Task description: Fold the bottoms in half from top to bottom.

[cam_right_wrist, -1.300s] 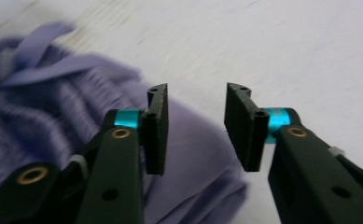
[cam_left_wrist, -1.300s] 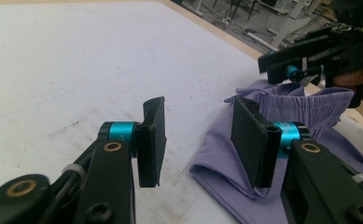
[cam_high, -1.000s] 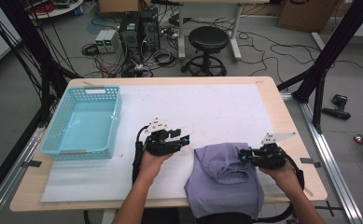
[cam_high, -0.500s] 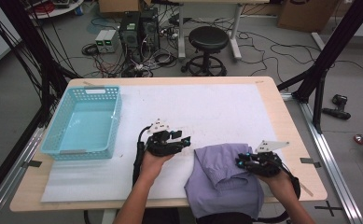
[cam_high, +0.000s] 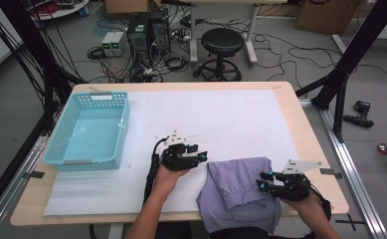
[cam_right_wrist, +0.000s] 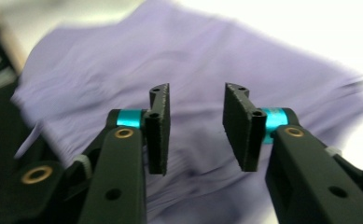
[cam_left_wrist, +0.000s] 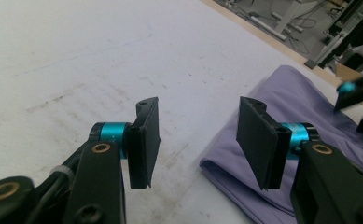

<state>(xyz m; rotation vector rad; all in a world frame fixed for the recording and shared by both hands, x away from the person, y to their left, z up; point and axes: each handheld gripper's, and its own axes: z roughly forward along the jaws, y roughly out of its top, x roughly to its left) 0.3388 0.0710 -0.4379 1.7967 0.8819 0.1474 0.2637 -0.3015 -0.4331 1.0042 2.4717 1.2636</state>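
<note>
Purple garment [cam_high: 238, 191]: crumpled at table's [cam_high: 300, 129] near edge.
Left gripper [cam_high: 201, 158]: released, empty, beside the cloth.
Right gripper [cam_high: 261, 180]: jaws just opening, released above the cloth.

A crumpled lilac garment [cam_high: 238, 191] lies folded on the table's near edge, between the left gripper [cam_high: 204, 157] and the right gripper [cam_high: 261, 181], partly overhanging.

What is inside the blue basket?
The light blue plastic basket looks empty: in the high view its bare, smooth floor shows through the open top. The near wall hides a thin strip of floor right behind it, so that bit cannot be checked.
</note>
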